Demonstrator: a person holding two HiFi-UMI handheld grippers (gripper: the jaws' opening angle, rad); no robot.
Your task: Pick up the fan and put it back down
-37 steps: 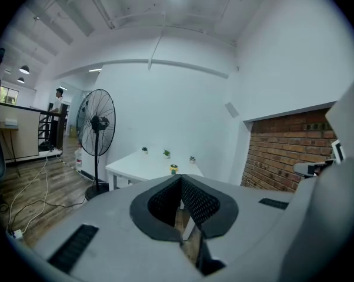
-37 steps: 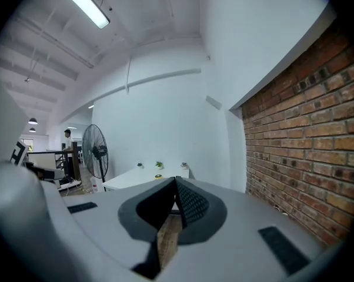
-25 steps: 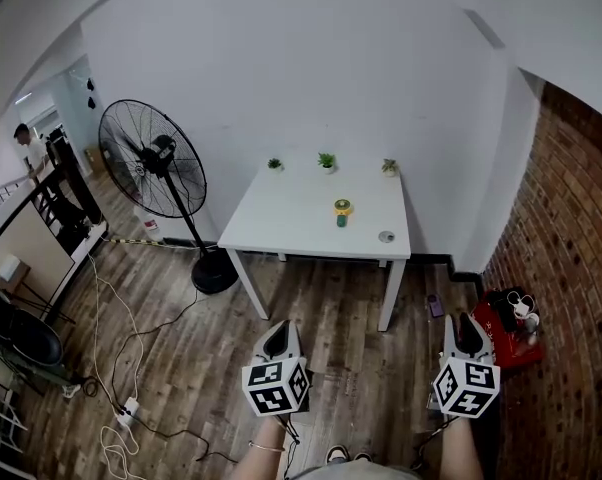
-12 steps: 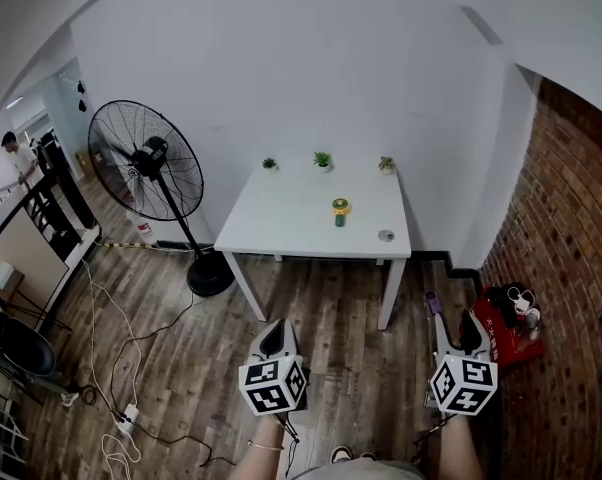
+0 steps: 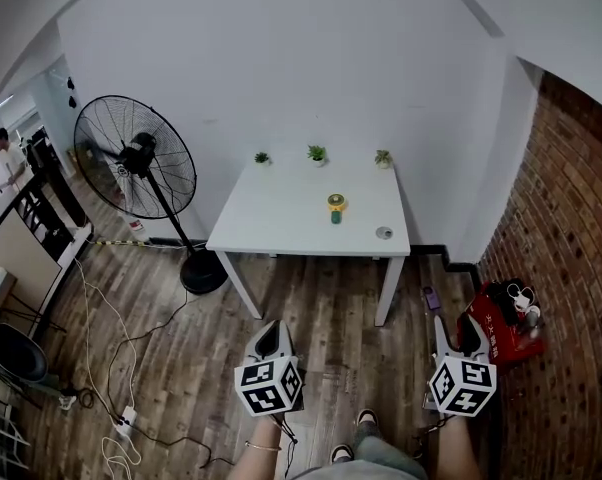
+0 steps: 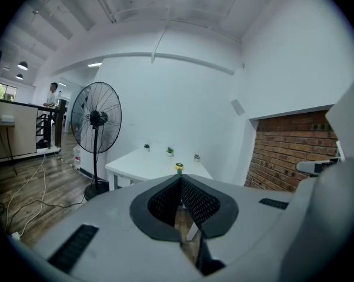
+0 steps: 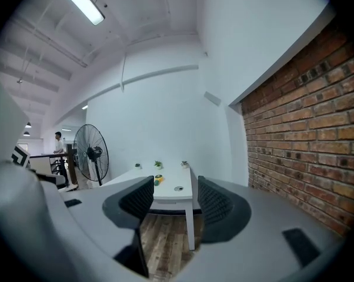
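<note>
A small yellow-and-green desk fan (image 5: 335, 208) stands upright near the middle of the white table (image 5: 281, 226). It is far ahead of both grippers and shows small in the left gripper view (image 6: 179, 168) and the right gripper view (image 7: 158, 180). My left gripper (image 5: 269, 328) hangs low over the wood floor, its jaws shut tip to tip with nothing between them (image 6: 180, 178). My right gripper (image 5: 453, 330) is level with it to the right, its jaws open and empty (image 7: 176, 196). A large black pedestal fan (image 5: 131, 168) stands to the left of the table.
Three small potted plants (image 5: 316, 153) line the table's back edge, and a small round grey object (image 5: 384, 233) lies near its front right corner. Cables and a power strip (image 5: 126, 418) trail over the floor at left. A red bag (image 5: 501, 326) sits by the brick wall (image 5: 571, 268).
The view has moved forward toward the table, and the person's shoes now show at the bottom edge. Both grippers keep their places and jaw states.
</note>
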